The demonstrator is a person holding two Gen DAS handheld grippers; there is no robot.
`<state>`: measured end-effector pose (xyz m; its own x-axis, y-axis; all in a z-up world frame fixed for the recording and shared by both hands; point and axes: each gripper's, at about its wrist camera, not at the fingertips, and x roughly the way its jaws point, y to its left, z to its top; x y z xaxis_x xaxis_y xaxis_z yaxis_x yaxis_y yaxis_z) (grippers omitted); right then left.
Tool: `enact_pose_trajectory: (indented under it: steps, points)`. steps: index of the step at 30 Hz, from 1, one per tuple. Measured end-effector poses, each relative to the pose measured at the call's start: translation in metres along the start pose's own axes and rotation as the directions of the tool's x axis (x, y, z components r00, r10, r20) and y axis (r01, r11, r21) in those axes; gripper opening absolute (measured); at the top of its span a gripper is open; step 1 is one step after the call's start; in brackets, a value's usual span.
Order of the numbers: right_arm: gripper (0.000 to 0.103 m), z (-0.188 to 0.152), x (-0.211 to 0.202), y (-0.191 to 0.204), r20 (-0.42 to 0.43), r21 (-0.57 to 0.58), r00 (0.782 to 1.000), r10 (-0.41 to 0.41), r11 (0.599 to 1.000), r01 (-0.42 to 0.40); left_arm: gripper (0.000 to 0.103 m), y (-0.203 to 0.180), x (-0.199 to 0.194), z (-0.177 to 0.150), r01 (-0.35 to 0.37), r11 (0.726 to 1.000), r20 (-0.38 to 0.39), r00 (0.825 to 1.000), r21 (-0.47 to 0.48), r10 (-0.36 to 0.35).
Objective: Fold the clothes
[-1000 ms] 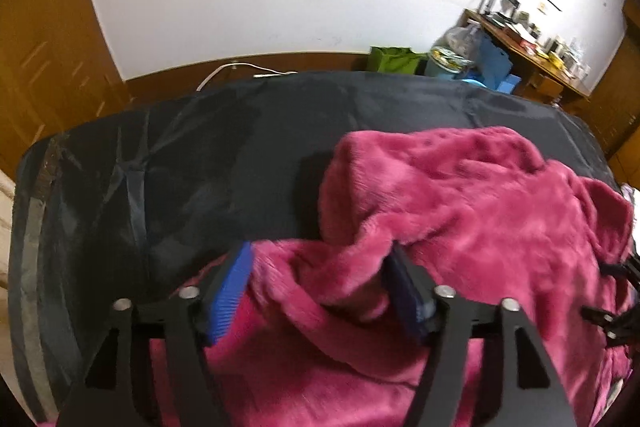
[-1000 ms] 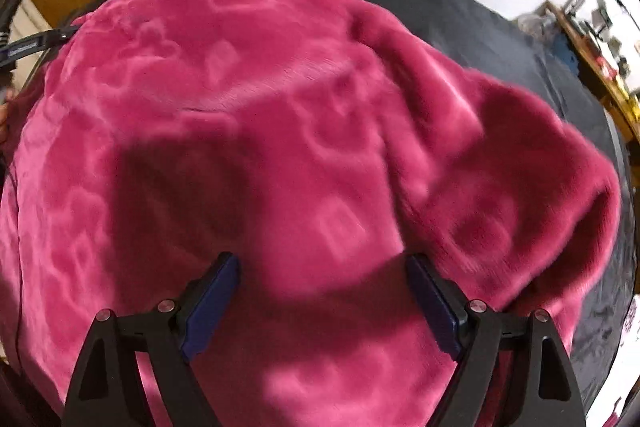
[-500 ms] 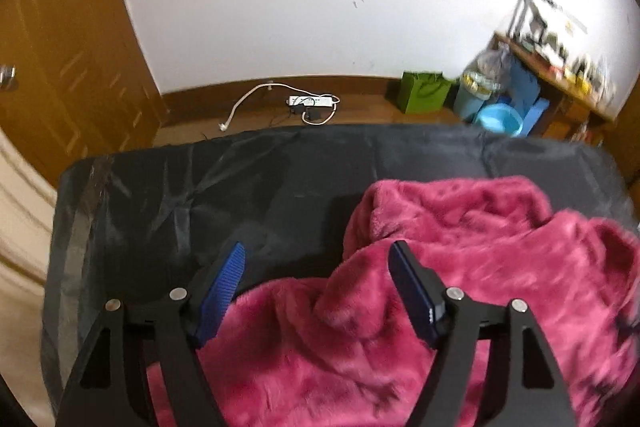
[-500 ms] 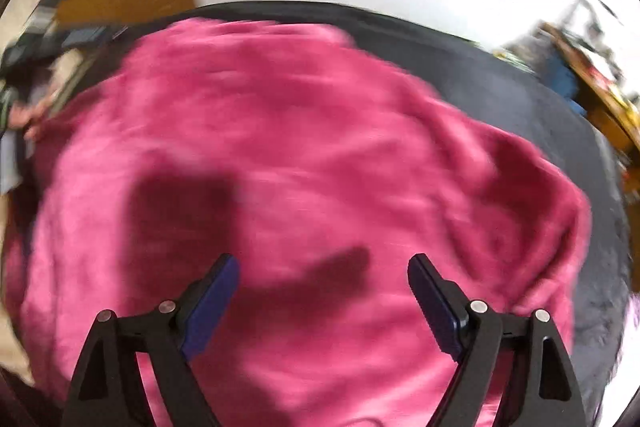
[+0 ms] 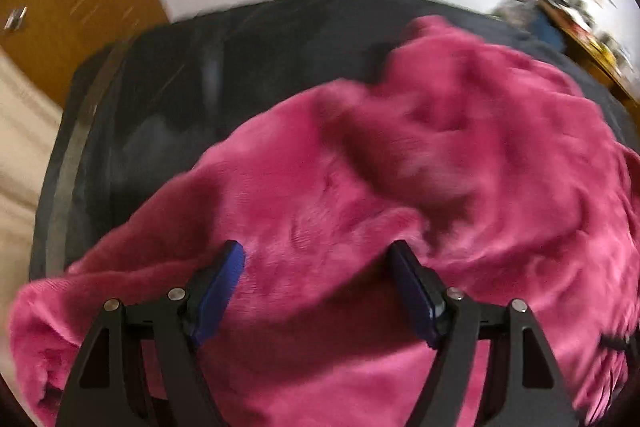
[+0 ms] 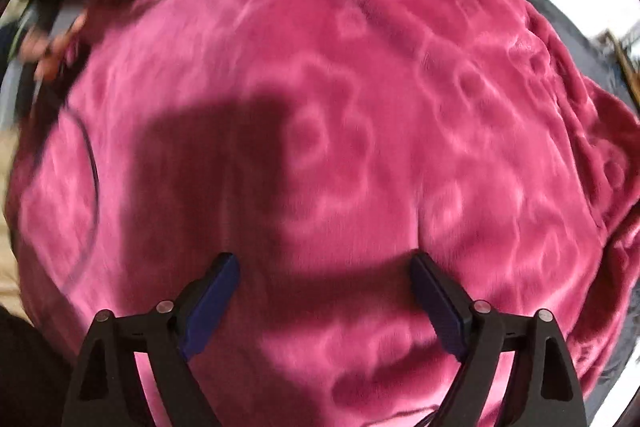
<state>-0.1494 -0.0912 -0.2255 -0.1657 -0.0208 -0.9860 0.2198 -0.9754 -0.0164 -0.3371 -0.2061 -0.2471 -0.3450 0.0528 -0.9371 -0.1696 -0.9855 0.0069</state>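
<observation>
Here we hover both tongs over a magenta fleece garment (image 6: 360,107) spread on a dark fabric-covered surface (image 5: 200,67). In the right wrist view the fleece fills nearly the whole frame, lying straight beneath the right gripper (image 6: 324,291); its jaws are opening, with cloth showing below the gap but no pad pressing on it. In the left wrist view the left gripper (image 5: 316,279) stands wide and released too, above the garment's lower left part, where a rumpled edge trails to the lower left of the frame. From there the garment runs up and to the right, toward a raised, bunched fold (image 5: 424,39) at the upper right. We judge that the left tongs are nearer that loose lower-left edge, the right nearer the flat middle. In the upper left of the right view we see the left gripper's body and a hand (image 6: 52,47) at the cloth's border. Nothing lies on the fleece to block a pinch. A cluttered wooden table (image 5: 580,23) stands well apart, upper right.
</observation>
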Motion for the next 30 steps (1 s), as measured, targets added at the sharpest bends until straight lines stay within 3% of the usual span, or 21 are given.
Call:
enact_pose_trajectory:
  steps: [2, 6, 11, 17, 22, 26, 30]
  points:
    - [0.102, -0.014, 0.0, 0.002, -0.006, 0.007, 1.0, -0.003, 1.0, 0.003, 0.08, -0.001, 0.001, 0.002, -0.019, 1.0, 0.018, 1.0, 0.012, 0.019]
    - [0.102, -0.035, -0.005, 0.004, 0.012, 0.031, 1.0, -0.01, 0.999, 0.01, 0.082, -0.011, 0.002, 0.005, -0.067, 0.997, 0.028, 0.997, 0.037, 0.066]
    - [0.102, -0.052, -0.013, 0.007, 0.029, 0.053, 0.999, -0.016, 0.998, 0.014, 0.082, -0.018, -0.014, -0.002, -0.091, 0.996, -0.018, 0.996, 0.014, 0.091]
    - [0.102, -0.073, -0.041, 0.01, 0.095, 0.112, 0.995, 0.032, 0.993, -0.042, 0.082, -0.048, -0.068, -0.061, 0.047, 0.983, -0.053, 0.998, 0.177, -0.038]
    - [0.102, -0.1, -0.04, 0.027, 0.059, 0.077, 0.998, 0.035, 0.996, -0.04, 0.082, -0.083, -0.082, -0.122, 0.136, 0.955, -0.13, 0.986, 0.264, -0.105]
    - [0.102, -0.127, -0.034, 0.035, 0.01, 0.038, 1.0, 0.023, 0.999, -0.023, 0.082, -0.09, -0.072, -0.172, 0.132, 0.96, -0.195, 0.977, 0.248, -0.085]
    - [0.102, -0.151, -0.039, 0.046, 0.005, -0.027, 1.0, -0.012, 1.0, 0.012, 0.083, -0.085, -0.076, -0.209, 0.084, 0.966, -0.153, 0.987, 0.245, -0.048]
